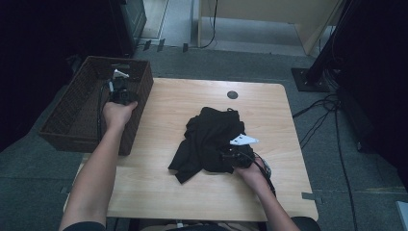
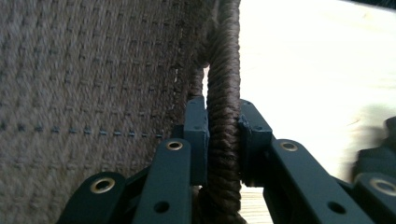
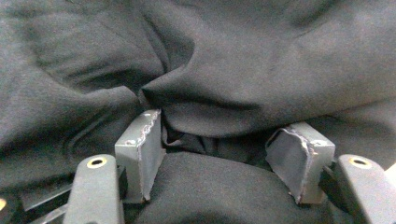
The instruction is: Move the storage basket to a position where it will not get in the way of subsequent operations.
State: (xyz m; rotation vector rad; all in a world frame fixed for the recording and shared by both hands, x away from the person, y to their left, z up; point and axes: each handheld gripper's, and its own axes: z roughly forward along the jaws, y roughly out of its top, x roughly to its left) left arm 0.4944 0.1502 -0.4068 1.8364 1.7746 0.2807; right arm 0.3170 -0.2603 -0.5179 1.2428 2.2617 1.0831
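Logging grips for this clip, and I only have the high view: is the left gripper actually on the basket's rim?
Observer: Yes. In the left gripper view, the left gripper has the braided rim between its pads, and both touch it.
Operator: And the right one, has it pinched the black cloth?
Observer: No. The right gripper stands open with its jaws apart, pressed into the cloth, and a fold bulges between them.
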